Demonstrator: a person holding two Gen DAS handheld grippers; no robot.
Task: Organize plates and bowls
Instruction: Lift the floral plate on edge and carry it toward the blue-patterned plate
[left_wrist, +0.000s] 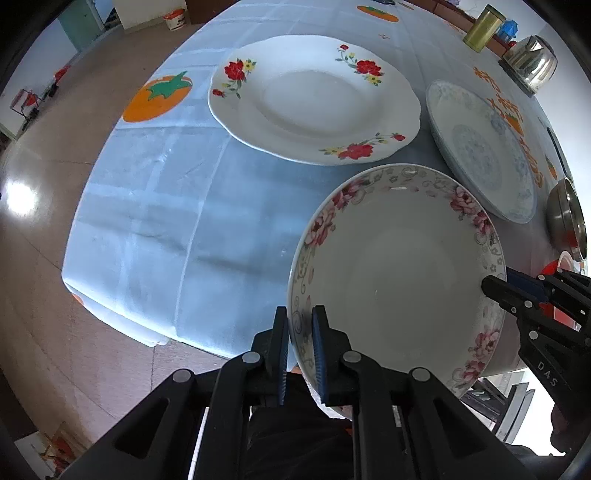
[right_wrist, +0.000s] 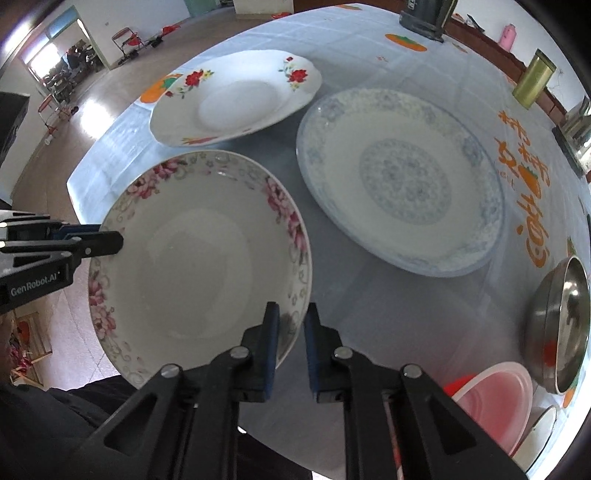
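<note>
A deep plate with pink flowers on its rim (left_wrist: 399, 266) is held between both grippers above the table's near edge; it also shows in the right wrist view (right_wrist: 199, 266). My left gripper (left_wrist: 300, 314) is shut on its left rim. My right gripper (right_wrist: 291, 314) is shut on its right rim and shows in the left wrist view (left_wrist: 491, 286). A white plate with red flowers (left_wrist: 314, 99) (right_wrist: 236, 99) lies further back. A blue-patterned plate (right_wrist: 402, 177) (left_wrist: 480, 147) lies to the right.
A steel bowl (right_wrist: 561, 325) and a pink plastic bowl (right_wrist: 495, 398) sit at the right. A gold tin (right_wrist: 533, 79) and a steel kettle (left_wrist: 532, 62) stand at the far right. The blue tablecloth (left_wrist: 155, 206) ends at the left, with floor beyond.
</note>
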